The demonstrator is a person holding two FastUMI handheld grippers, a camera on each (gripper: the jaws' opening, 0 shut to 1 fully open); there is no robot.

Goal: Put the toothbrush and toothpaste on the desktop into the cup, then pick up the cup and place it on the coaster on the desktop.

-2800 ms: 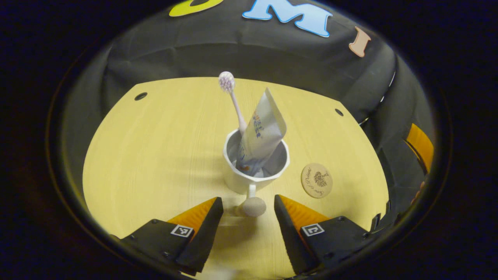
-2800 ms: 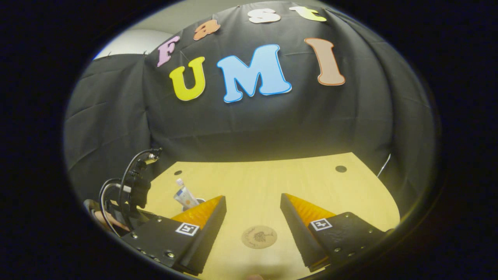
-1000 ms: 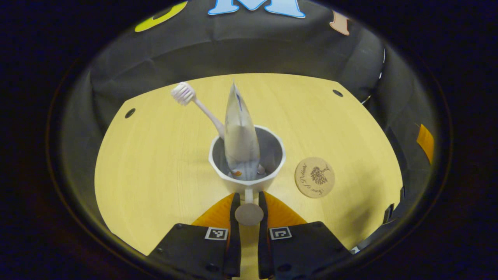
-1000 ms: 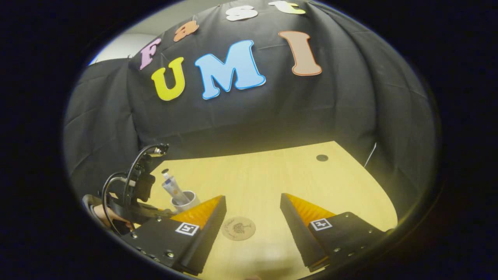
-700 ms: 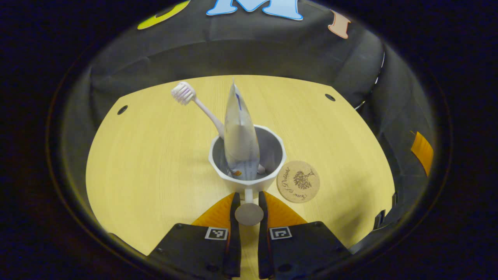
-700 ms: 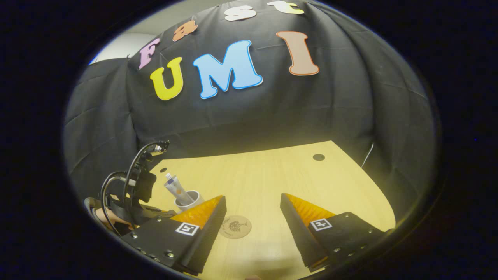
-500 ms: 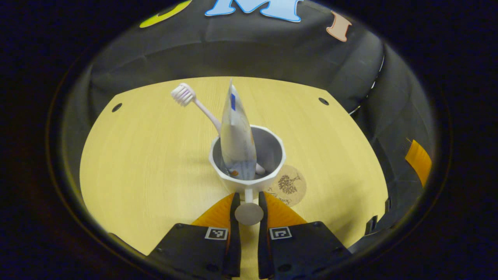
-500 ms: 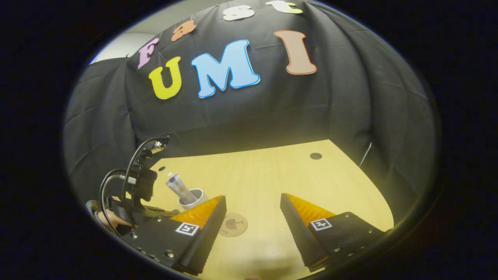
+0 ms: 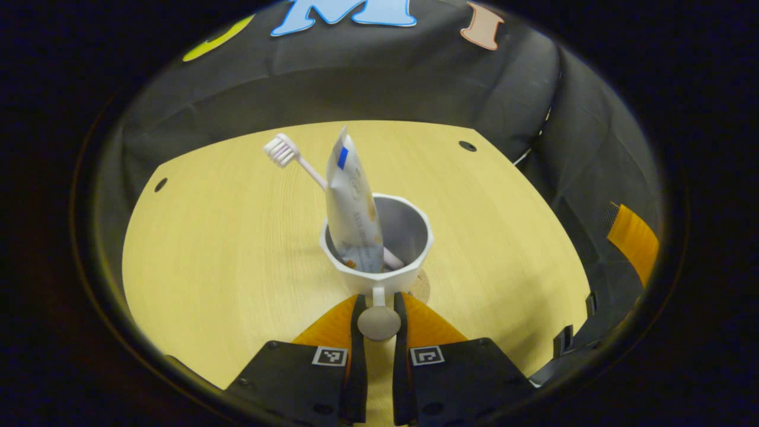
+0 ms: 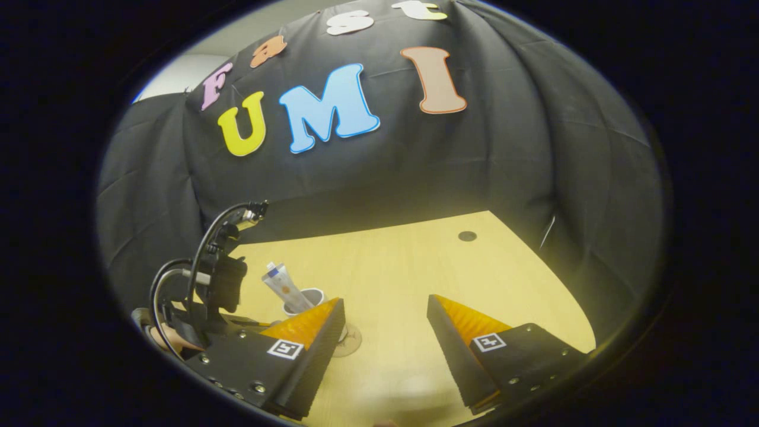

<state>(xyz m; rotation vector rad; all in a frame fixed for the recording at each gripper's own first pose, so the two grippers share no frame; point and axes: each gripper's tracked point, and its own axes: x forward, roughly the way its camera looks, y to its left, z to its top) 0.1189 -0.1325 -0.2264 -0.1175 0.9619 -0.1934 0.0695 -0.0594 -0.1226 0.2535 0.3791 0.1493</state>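
White ceramic made up the faceted cup (image 9: 379,252) that my left gripper (image 9: 377,311) had its jaws closed on, pinching the thin stem of the handle just ahead of its round wooden knob (image 9: 378,322). The white toothbrush with the pale bristled head (image 9: 283,152) and the silver-white toothpaste tube (image 9: 353,213) both stood inside the cup, leaning toward the far left, so I judged the loading step finished and the carry to the round cork coaster with the dark tree print (image 9: 420,286) to be the step in hand. Just a sliver of that coaster peeked out at the cup's lower right edge in the left gripper view, and in the right gripper view the cup (image 10: 303,299) sat just above the coaster (image 10: 350,342) over the pale yellow wooden counter (image 9: 225,237); whether the base was touching the cork I could not tell. My right gripper (image 10: 385,317) hung apart with its jaws spread wide and nothing between them. The next move, as I read it, called for centring the cup over the coaster, lowering it level so the tall, leaning contents did not tip it, then opening the left jaws off the handle.
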